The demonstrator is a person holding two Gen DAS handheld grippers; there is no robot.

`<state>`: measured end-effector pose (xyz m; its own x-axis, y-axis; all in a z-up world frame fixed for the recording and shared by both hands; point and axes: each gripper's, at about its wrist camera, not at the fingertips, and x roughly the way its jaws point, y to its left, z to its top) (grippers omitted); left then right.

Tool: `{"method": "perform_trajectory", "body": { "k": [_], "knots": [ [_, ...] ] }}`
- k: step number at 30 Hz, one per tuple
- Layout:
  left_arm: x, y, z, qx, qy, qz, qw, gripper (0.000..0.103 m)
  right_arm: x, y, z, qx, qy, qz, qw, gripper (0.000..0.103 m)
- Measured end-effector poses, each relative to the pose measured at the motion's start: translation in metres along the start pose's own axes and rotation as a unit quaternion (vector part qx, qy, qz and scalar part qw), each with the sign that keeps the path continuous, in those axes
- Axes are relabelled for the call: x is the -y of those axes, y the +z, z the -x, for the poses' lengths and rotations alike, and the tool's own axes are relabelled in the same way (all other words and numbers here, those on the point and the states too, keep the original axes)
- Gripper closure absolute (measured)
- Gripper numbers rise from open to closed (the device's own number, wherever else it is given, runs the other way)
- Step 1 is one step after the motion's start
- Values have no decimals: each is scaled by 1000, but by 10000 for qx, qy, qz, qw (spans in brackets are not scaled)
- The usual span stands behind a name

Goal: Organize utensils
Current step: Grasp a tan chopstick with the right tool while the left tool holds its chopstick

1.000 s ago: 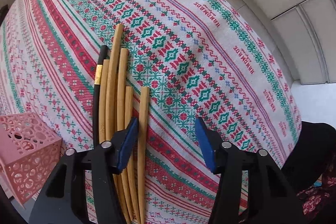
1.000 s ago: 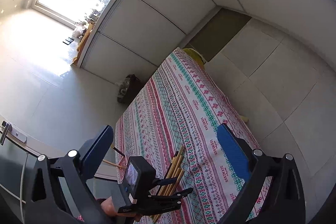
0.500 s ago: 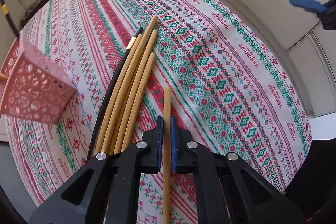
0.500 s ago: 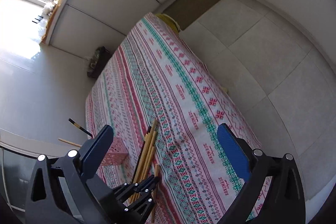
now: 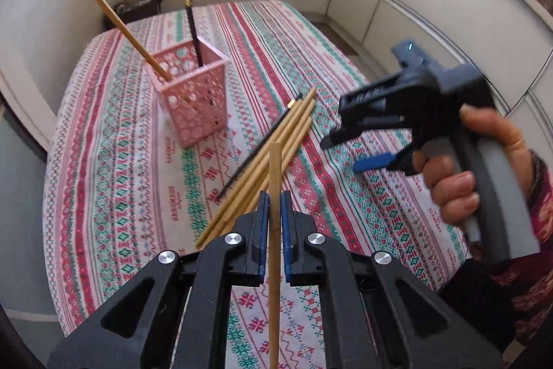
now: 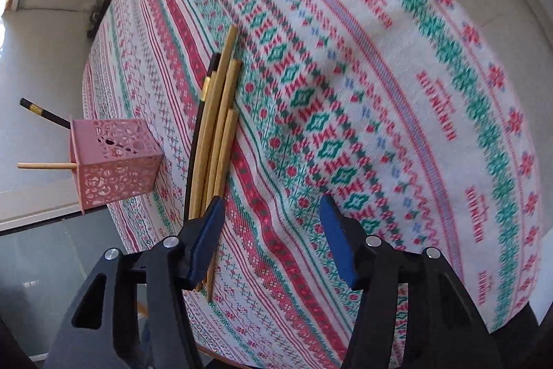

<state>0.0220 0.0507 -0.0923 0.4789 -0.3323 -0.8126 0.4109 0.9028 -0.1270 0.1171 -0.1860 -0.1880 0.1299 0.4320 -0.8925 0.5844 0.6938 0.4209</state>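
My left gripper [image 5: 273,199] is shut on a wooden chopstick [image 5: 275,175] and holds it above the table. A bundle of wooden chopsticks [image 5: 273,147] and one black chopstick [image 5: 255,154] lie on the patterned tablecloth [image 5: 114,182]. A pink perforated holder [image 5: 193,92] stands beyond them with one wooden and one black chopstick in it. My right gripper [image 6: 269,223] is open, low over the cloth, its left finger beside the bundle [image 6: 221,127]; it also shows in the left wrist view [image 5: 349,151]. The holder [image 6: 114,161] is to its left.
The table is bounded by white cabinet walls [image 5: 432,6] at the back and right. A dark bin [image 5: 138,6] stands on the floor behind the table. The tablecloth's edge [image 6: 518,300] drops off at the right.
My left gripper closed on one wooden chopstick and lifted it off the cloth. My right gripper came down from high above the table to the chopstick bundle, still open.
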Motion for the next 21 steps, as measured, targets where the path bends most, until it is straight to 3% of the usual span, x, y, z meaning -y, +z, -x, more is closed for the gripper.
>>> {"method": "perform_trajectory", "body": {
  "k": [2, 6, 10, 15, 19, 21],
  "knots": [
    [-10, 6, 21, 318, 14, 89, 9995, 97, -11, -2, 2, 306, -298, 23, 9991, 46],
    [-25, 19, 53, 795, -175, 232, 9964, 97, -27, -3, -6, 440, -663, -157, 9967, 45],
    [-30, 33, 67, 1028, -339, 336, 9936, 97, -44, -2, -14, 489, -964, -203, 9939, 45],
    [-39, 39, 83, 1243, -388, 462, 9904, 97, -69, 2, -27, 463, -1810, 13, 9824, 47],
    [-43, 36, 95, 1396, -404, 515, 9880, 97, -79, -2, -31, 376, -2330, 496, 9705, 77],
    [-46, 35, 97, 1458, -434, 533, 9869, 97, -75, -1, -29, 172, -2207, 572, 9735, 79]
  ]
}}
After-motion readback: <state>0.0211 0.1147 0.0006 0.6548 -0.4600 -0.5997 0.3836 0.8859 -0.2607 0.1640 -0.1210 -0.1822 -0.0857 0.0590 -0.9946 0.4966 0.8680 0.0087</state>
